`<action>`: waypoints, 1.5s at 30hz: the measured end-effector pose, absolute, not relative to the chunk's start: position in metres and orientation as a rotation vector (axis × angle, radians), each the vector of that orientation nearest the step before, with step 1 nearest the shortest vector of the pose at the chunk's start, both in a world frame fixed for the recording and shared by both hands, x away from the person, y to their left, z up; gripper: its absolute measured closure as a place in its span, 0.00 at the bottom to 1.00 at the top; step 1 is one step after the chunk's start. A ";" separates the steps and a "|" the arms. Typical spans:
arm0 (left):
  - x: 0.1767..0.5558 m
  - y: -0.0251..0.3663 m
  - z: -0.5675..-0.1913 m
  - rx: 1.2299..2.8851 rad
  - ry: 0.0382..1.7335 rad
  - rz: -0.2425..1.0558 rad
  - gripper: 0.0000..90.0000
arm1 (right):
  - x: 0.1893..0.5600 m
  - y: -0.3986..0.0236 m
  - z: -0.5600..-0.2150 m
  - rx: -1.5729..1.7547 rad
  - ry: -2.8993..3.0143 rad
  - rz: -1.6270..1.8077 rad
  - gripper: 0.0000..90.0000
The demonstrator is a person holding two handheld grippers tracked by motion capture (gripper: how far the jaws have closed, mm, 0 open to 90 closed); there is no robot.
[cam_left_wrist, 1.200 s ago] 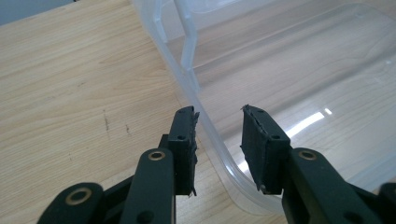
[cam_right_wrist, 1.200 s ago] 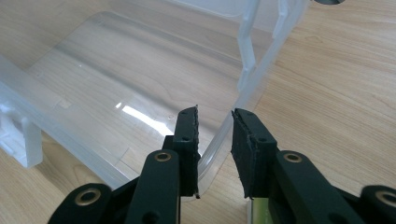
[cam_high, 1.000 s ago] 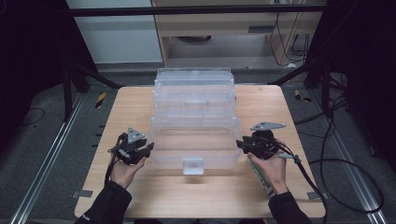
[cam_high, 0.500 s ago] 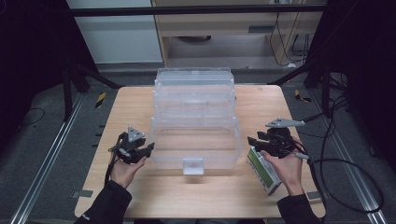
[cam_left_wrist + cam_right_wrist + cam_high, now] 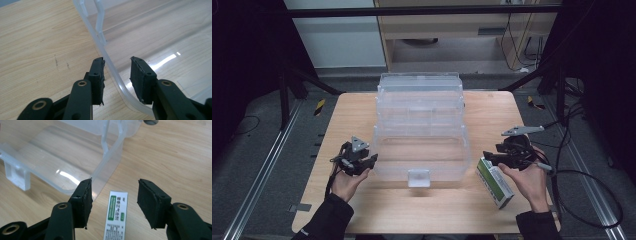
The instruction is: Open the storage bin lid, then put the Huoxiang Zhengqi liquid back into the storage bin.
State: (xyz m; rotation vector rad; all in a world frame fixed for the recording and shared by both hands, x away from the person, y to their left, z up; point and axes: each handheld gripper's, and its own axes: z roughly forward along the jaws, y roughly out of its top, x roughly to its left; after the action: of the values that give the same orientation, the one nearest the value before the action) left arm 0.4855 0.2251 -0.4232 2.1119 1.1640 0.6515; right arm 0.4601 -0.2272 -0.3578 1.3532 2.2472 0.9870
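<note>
A clear plastic organiser box (image 5: 421, 125), stepped in tiers with a small front latch (image 5: 418, 178), is seen in the middle of the wooden table (image 5: 492, 107). The left gripper (image 5: 358, 161) is held at the box's front left corner, where it was a second ago; in the left gripper view its jaws straddle the curved clear rim (image 5: 117, 77), one pad (image 5: 98, 75) just outside the wall and the other inside, parted, with no pressing shown. These jaws have just been closing slightly, with the rim between them. The right gripper (image 5: 493, 158) is seen drawn back and lifted from the box's front right corner, against which it was placed a second ago. A green-and-white carton (image 5: 495, 182), formerly covered by that hand, is now exposed on the table just beside the box's right front corner. In the right gripper view the carton (image 5: 116, 216) is seen lying below the spread jaws, which have just been opening, with nothing clamped between them.
</note>
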 end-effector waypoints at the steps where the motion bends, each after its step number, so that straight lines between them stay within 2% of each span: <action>1: 0.486 0.225 -0.423 2.109 1.167 0.650 0.69 | 0.459 -0.228 -0.357 1.355 2.257 0.975 0.50; 25: 0.485 0.224 -0.423 2.114 1.169 0.658 0.69 | 0.457 -0.224 -0.360 1.389 2.403 0.747 0.50; 45: 0.486 0.224 -0.423 2.116 1.174 0.656 0.69 | 0.462 -0.225 -0.368 1.412 2.526 0.599 0.55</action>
State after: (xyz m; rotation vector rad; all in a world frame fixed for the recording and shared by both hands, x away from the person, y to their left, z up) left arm 0.4859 0.2237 -0.4234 2.1163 1.1739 0.6560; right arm 0.4618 -0.2247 -0.3677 1.4121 2.5260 0.5986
